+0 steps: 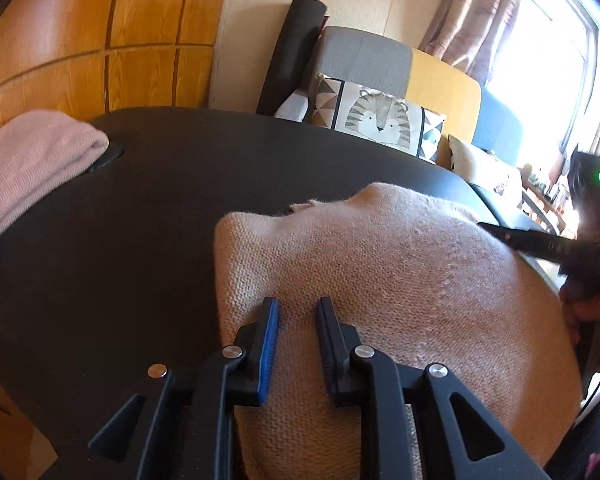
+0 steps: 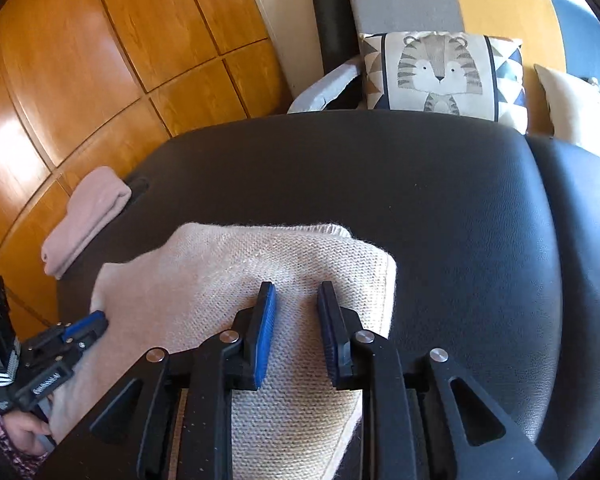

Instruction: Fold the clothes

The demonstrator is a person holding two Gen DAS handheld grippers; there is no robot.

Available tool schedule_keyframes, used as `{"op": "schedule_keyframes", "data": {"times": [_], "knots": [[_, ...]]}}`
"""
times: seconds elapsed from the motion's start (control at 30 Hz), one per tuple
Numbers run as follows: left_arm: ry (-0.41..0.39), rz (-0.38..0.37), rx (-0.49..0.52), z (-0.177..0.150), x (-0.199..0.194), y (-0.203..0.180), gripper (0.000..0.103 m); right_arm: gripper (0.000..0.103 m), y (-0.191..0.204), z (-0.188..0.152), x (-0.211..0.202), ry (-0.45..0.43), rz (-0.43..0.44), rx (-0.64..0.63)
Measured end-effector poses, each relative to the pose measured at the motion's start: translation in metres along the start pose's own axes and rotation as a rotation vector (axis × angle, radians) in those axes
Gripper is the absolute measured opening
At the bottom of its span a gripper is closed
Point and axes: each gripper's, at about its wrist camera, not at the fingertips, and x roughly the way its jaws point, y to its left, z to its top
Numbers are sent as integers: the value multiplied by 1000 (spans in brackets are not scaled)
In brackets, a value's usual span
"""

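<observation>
The left hand-held gripper [image 1: 298,308] hung over the near left part of a folded beige knit sweater [image 1: 380,272], its jaws parted with a clear gap and bare knit showing between them; the pads [image 1: 271,344] did not press the cloth. Whether the fingertips touched the fabric could not be told. The right hand-held gripper [image 2: 297,292] stood likewise over the sweater's near right part, jaws spread, nothing pinched. Its lower body ran off the bottom edge of its own view.

In the left wrist view the right hand-held gripper showed only as a dark bar and blurred bulk at the frame's right edge, washed out by window glare. In the right wrist view the left one sat at the sweater's left edge, a hand [image 2: 28,428] beneath it partly cut off.

The sweater lay toward the near edge of the black padded bench [image 2: 440,200], its near end hidden under the gripper bodies. A folded pink garment [image 2: 88,216] rested at the bench's far left corner, partly covering a dark recess. Beyond the far edge stood a tiger-print cushion [image 2: 440,72].
</observation>
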Motion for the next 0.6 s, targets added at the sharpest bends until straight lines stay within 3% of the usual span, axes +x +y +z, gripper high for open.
{"op": "schedule_keyframes", "data": {"times": [0.1, 0.23, 0.37, 0.47, 0.53, 0.6], "knots": [[9, 2, -20, 7, -14, 0, 21, 26, 10, -5, -26, -46, 16, 1], [-86, -80, 5, 2, -48, -15, 21, 26, 45, -36, -67, -94, 99, -158], [-107, -160, 210, -15, -65, -57, 21, 26, 78, -75, -79, -56, 85, -302], [-46, -106, 398, -39, -58, -80, 21, 26, 89, -105, -73, 7, 8, -402], [19, -54, 437, -54, -50, -79, 21, 26, 94, -124, -69, 41, -17, -450], [25, -44, 407, -63, -54, -71, 21, 26, 92, -142, -69, 60, -24, -462]]}}
